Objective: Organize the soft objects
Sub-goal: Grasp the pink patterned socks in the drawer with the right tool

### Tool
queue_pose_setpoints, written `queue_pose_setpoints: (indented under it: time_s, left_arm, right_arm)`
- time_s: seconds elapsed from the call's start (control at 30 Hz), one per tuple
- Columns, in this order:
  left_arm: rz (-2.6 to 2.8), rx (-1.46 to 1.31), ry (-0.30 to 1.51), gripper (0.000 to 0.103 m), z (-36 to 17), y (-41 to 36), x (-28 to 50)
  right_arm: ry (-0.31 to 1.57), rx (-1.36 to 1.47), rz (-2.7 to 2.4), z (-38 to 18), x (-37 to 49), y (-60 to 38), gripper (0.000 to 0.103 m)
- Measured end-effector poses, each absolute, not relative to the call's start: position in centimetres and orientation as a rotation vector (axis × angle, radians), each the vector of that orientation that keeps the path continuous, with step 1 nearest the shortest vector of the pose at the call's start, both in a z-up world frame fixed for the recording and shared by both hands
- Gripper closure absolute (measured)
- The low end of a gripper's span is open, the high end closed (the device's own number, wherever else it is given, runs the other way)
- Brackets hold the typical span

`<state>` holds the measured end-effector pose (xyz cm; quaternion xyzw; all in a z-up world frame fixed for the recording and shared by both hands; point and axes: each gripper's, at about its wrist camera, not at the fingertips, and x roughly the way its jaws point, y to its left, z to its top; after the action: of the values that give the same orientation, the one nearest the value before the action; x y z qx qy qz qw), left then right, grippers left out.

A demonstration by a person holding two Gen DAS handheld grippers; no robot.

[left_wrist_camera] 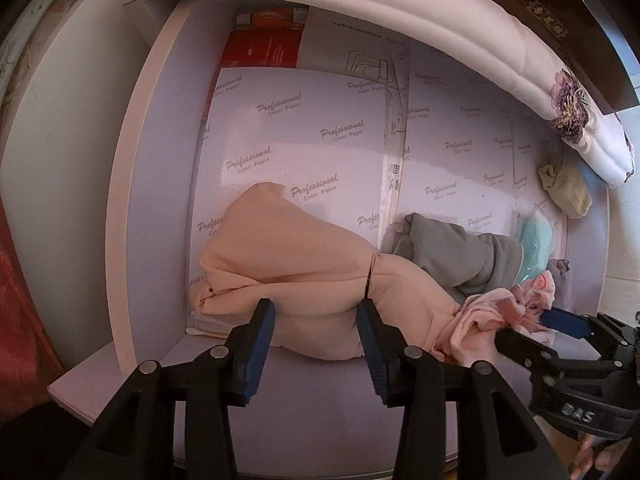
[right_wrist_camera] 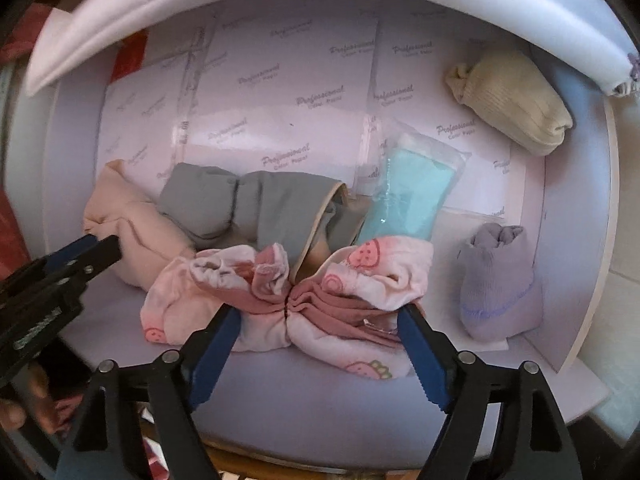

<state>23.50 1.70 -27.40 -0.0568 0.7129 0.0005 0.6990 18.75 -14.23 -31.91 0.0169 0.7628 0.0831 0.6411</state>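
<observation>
A peach cloth bundle (left_wrist_camera: 296,268) tied with a dark band lies on the lilac shelf (left_wrist_camera: 320,396). My left gripper (left_wrist_camera: 316,312) is open, its jaws either side of the bundle's front. It also shows in the right wrist view (right_wrist_camera: 132,224) with the left gripper (right_wrist_camera: 96,248) beside it. A pink patterned bundle (right_wrist_camera: 320,296) tied in the middle lies in front of my right gripper (right_wrist_camera: 318,320), which is open around it without squeezing. A grey bundle (right_wrist_camera: 248,204) lies behind.
A teal packet in clear plastic (right_wrist_camera: 416,192) leans at the back. A lilac sock roll (right_wrist_camera: 500,284) stands right, a cream sock roll (right_wrist_camera: 516,100) farther back. A white quilted cushion (left_wrist_camera: 400,12) overhangs the shelf. White side walls (left_wrist_camera: 132,184) close the shelf.
</observation>
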Motion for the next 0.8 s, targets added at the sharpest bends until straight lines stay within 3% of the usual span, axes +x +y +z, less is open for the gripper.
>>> queue_pose_setpoints:
  time_s: [0.03,0.07,0.2,0.23,0.27,0.43,0.6,0.67,0.73,0.8]
  left_arm:
    - [0.001,-0.126,1.588,0.059,-27.5,1.7,23.5]
    - [0.001,-0.127,1.587,0.059,-27.5,1.7,23.5]
    - [0.004,-0.129,1.587,0.058,-27.4,1.8,23.5]
    - [0.004,-0.129,1.586,0.057,-27.4,1.8,23.5]
    - [0.005,-0.127,1.586,0.057,-27.5,1.8,23.5]
    - [0.007,-0.123,1.584,0.057,-27.2,1.7,23.5]
    - [0.009,-0.13,1.586,0.056,-27.3,1.8,23.4]
    - [0.009,-0.127,1.585,0.056,-27.3,1.8,23.4]
    - [0.01,-0.131,1.586,0.056,-27.3,1.8,23.4]
    - [0.01,-0.133,1.586,0.056,-27.3,1.9,23.4]
  right_arm:
    - [1.739,0.053,0.203,-32.0,18.8,-14.0,0.053]
    - [1.737,0.06,0.204,-32.0,18.9,-14.0,0.063]
    - [1.699,0.06,0.187,-31.2,19.2,-14.2,0.079]
    - [1.682,0.07,0.174,-30.7,19.4,-14.7,0.091]
    - [1.662,0.072,0.151,-30.2,19.6,-15.1,0.097]
    - [1.651,0.154,0.115,-29.6,20.1,-16.8,0.096]
    - [1.655,0.19,0.096,-29.2,20.3,-18.2,0.088]
    - [1.646,0.206,0.074,-28.5,20.5,-18.9,0.061]
    - [1.631,0.216,0.047,-28.0,20.6,-19.7,0.05]
    - [1.619,0.224,0.026,-27.2,20.9,-20.1,0.049]
